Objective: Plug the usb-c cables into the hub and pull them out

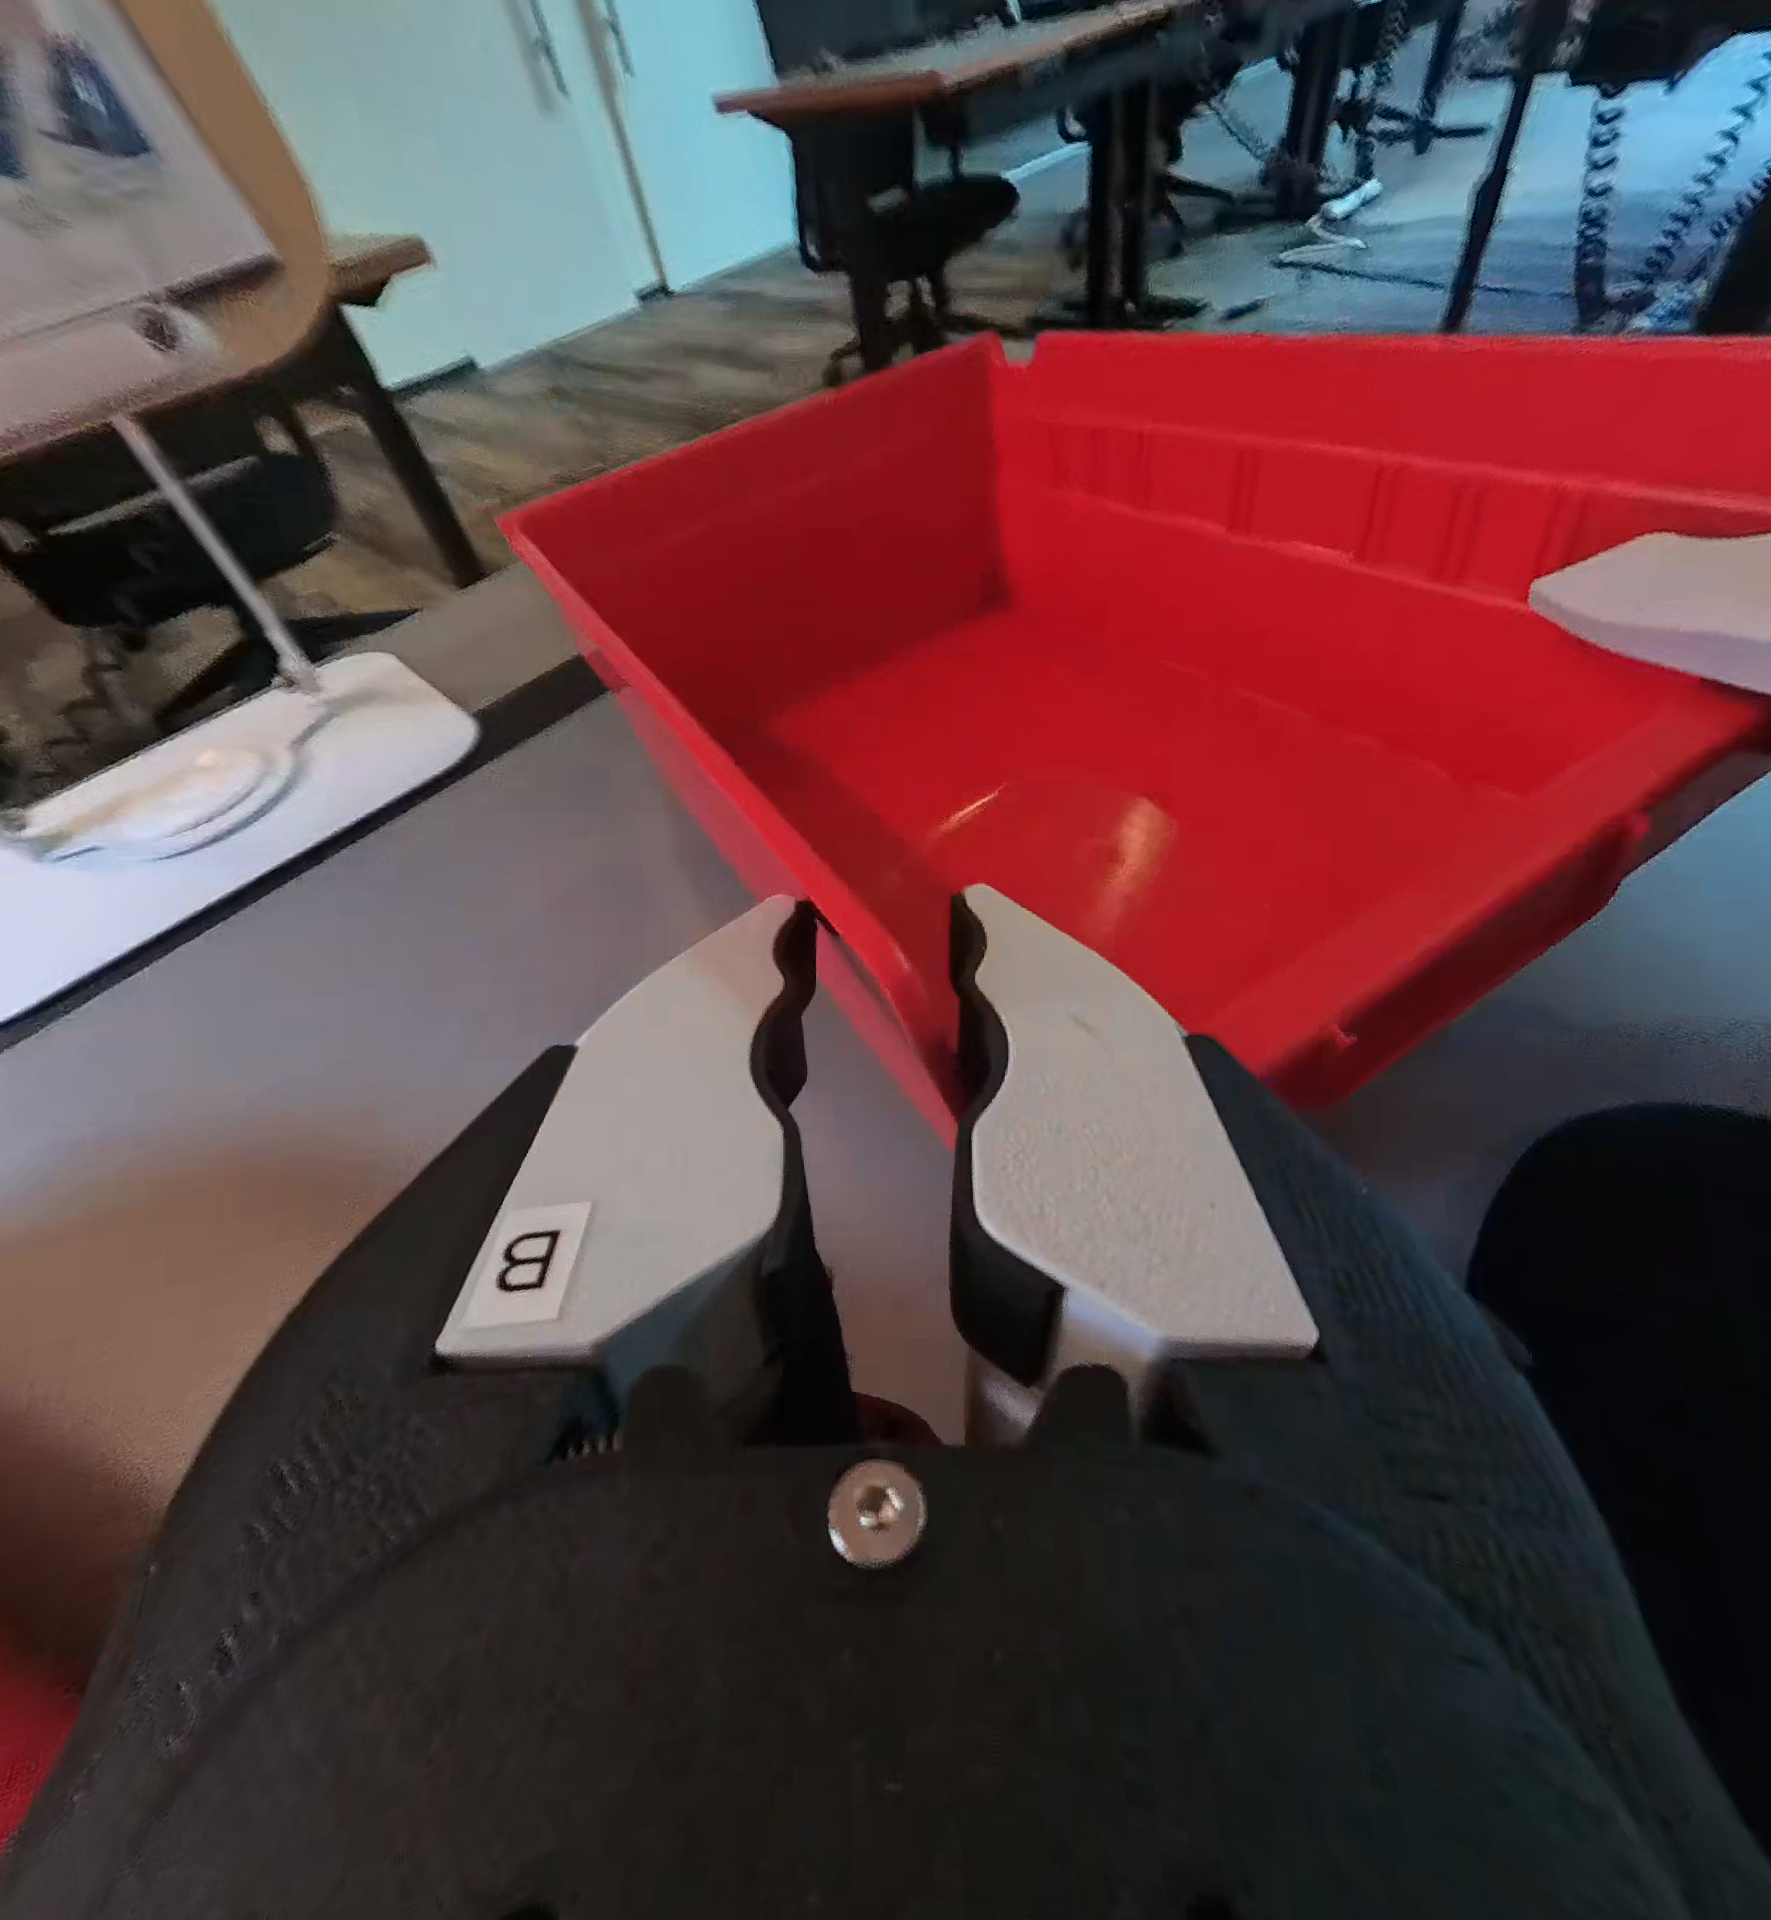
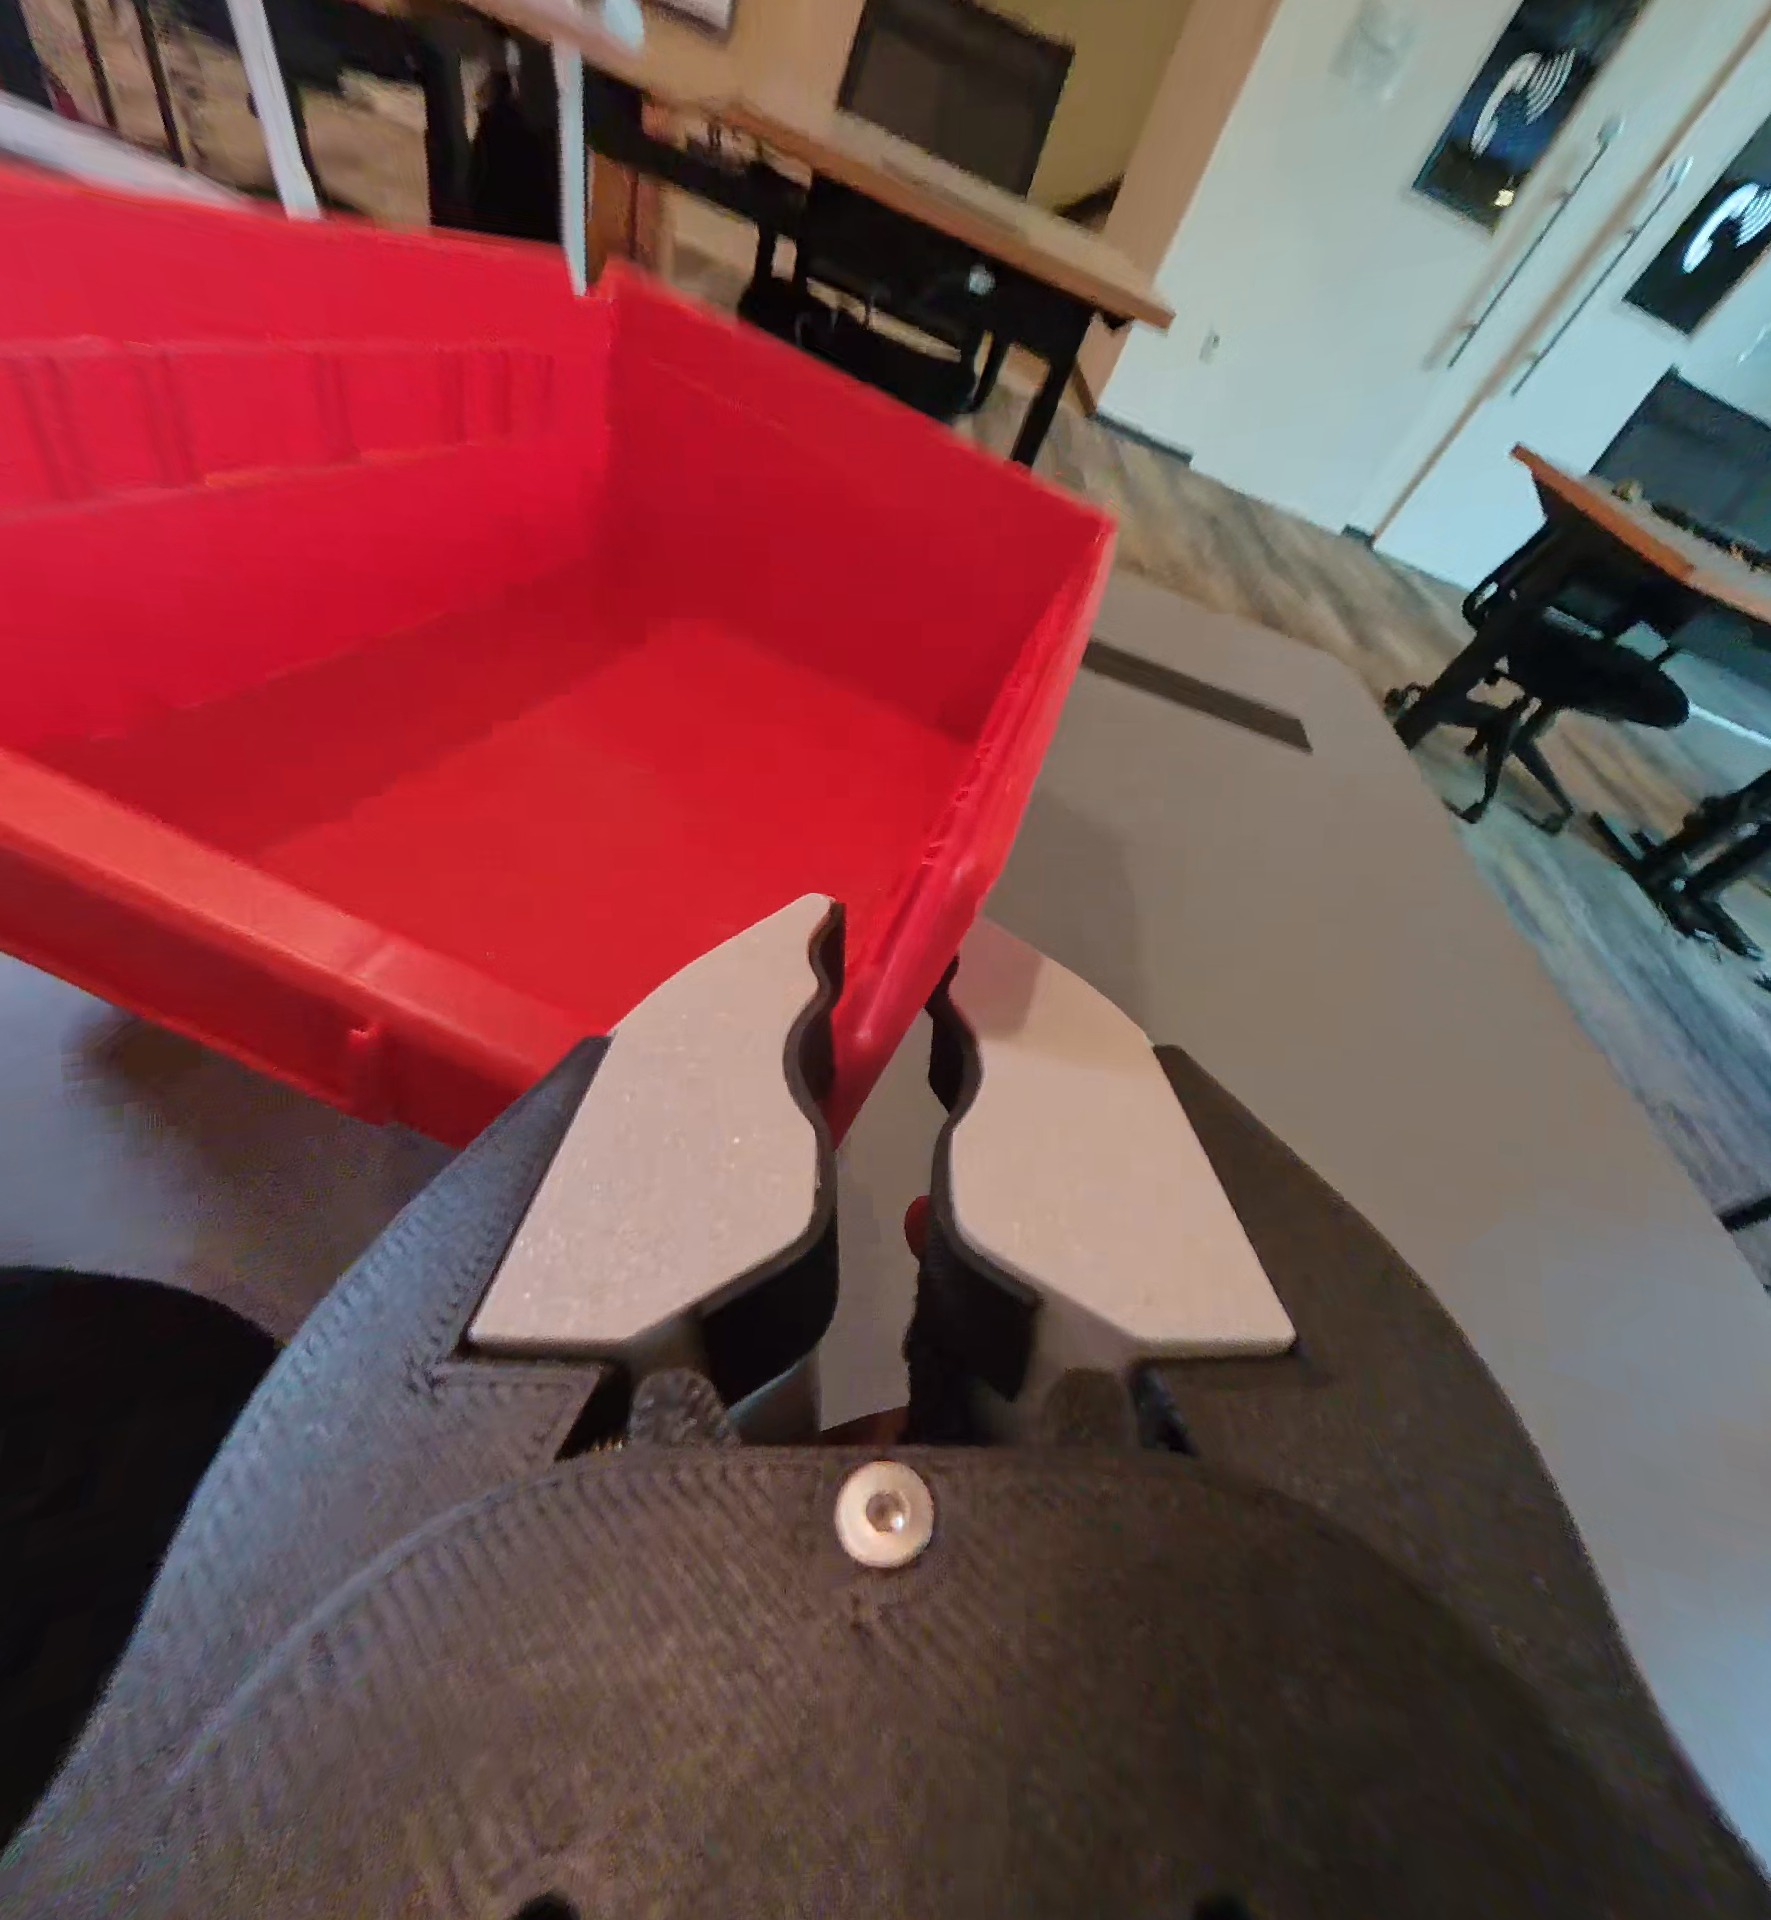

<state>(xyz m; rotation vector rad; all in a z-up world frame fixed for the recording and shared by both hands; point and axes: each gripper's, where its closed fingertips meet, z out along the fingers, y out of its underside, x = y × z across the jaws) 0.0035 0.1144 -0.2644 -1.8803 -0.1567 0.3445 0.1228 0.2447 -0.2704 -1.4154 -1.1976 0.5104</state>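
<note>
Red bin (image 1: 1120,582) gripped at both ends above the grey tabletop (image 1: 361,1018).
Left tongs (image 1: 881,914) are clamped on its wall at 6 o'clock; right tongs (image 2: 886,935) likewise. Neither cables nor hub can be seen; a white lamp base (image 1: 185,821) lies at 9 o'clock.

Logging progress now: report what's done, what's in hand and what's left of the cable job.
Done: nothing that shows; no cables or hub in view, and the red bin is empty. In hand: left gripper and right gripper each appear clamped on a bin side wall. Left, seemingly: the plugging and unplugging.
</note>
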